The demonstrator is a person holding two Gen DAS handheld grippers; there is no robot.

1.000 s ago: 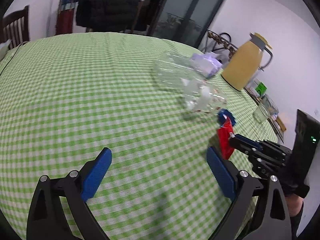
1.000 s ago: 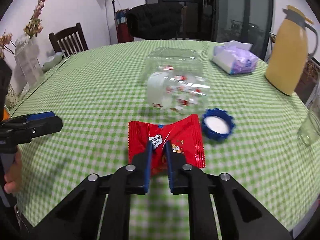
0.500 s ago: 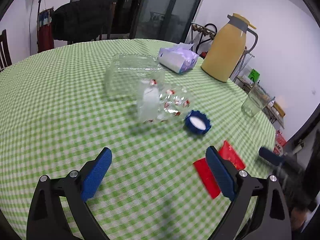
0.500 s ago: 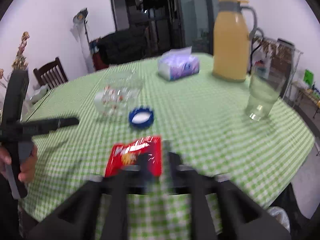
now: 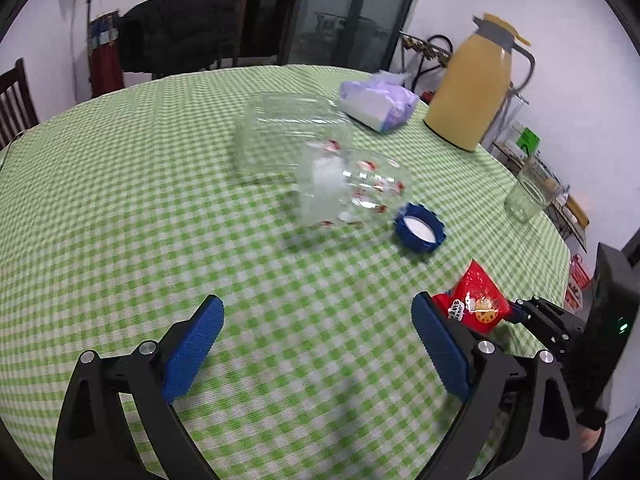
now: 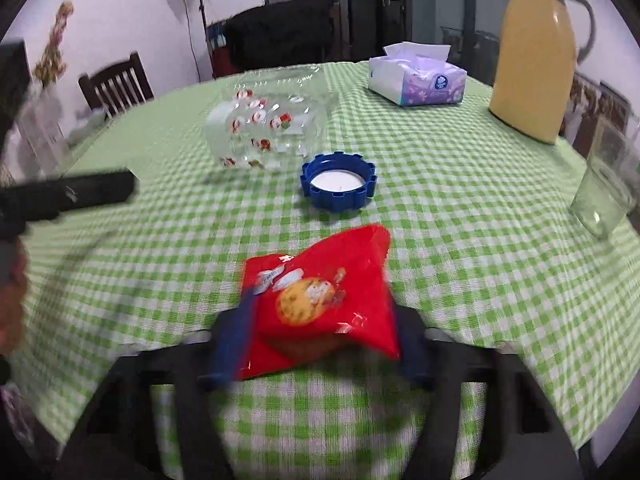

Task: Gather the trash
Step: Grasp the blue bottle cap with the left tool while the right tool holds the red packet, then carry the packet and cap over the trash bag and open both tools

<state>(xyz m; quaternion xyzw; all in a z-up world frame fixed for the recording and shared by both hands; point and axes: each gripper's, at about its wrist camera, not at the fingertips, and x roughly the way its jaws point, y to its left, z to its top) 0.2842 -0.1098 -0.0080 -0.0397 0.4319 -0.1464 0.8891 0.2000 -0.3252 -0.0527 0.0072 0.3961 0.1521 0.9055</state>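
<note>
A red snack packet lies near the front of the green checked tablecloth. My right gripper straddles it; its jaws are closing, and both blurred pads touch the packet's sides, which bulge up. In the left wrist view the packet stands tilted at the right gripper's tip. My left gripper hangs open over bare cloth with nothing between its fingers. A clear jar with red prints lies on its side, its blue lid beside it.
A clear plastic box lies behind the jar. A tissue pack, a yellow jug and a drinking glass stand at the right. A wooden chair stands beyond the table's far left edge.
The right gripper let go of the packet's near edge, opened wide and now closes across the packet's full width. The left gripper swung so the jar, lid and packet came into its view.
</note>
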